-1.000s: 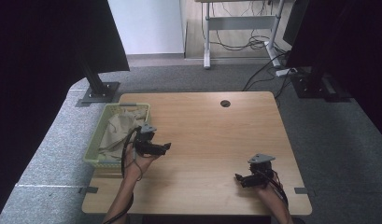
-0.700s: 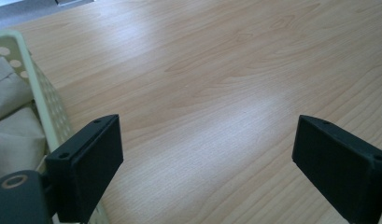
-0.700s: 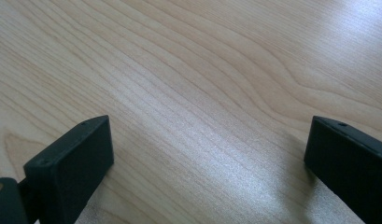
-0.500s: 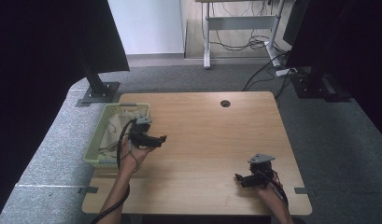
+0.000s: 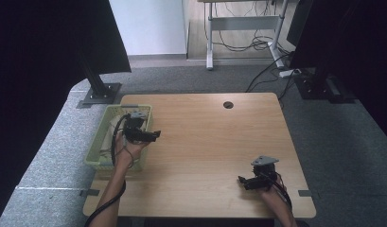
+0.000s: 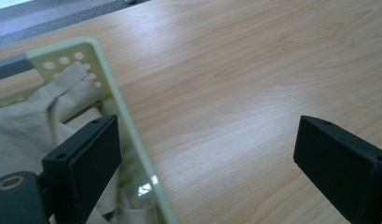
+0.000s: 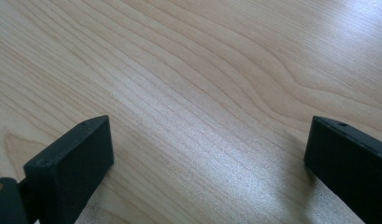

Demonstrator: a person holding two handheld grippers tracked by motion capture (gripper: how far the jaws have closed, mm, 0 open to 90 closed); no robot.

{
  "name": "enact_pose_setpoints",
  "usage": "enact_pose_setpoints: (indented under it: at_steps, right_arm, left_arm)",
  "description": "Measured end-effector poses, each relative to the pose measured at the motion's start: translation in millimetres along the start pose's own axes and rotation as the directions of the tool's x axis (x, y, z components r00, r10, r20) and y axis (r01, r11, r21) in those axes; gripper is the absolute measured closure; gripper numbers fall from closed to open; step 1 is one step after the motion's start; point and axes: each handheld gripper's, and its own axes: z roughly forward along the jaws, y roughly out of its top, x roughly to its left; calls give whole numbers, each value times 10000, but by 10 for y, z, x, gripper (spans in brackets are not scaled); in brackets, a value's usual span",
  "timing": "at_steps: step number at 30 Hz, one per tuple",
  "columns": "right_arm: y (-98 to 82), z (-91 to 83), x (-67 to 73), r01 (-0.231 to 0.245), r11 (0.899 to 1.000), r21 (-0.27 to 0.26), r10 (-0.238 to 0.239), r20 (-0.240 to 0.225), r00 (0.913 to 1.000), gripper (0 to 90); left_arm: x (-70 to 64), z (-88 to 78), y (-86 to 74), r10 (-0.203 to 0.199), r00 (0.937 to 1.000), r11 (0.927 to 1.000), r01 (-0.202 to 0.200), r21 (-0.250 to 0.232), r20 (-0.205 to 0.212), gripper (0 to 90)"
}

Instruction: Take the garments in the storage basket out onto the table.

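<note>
At left of the high view, left tongs hover at the right rim of the basket, jaws wide and holding nothing. Left gripper view: one jaw sits over the cloth inside the basket, the other over bare tabletop, so the tongs straddle the rim. Cloth is bunched in the basket, beige, not gripped and not lifted. Right tongs rest low at lower right of the high view, near the tabletop front edge, jaws wide, empty; right gripper view has just wood grain between them. Judgement: very early stage, looks like approach to a cloth pick. Nothing out of the basket yet. Left to do: get both jaws over the cloth, close, pull it out.
</note>
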Motion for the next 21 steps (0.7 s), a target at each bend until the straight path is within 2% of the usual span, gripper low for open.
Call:
enact_pose_setpoints:
  at_steps: [10, 21]
  right_arm:
    - [0, -2, 1, -13, 10000, 21, 13, -3, 10000, 10]
    - [0, -1, 1, -14, 10000, 19, 14, -1, 10000, 10]
  left_arm:
    - [211, -15, 7, -256, 9991, 9996, 258, 67, -342, 73]
    - [494, 24, -4, -449, 9939, 9985, 478, 260, -1011, 58]
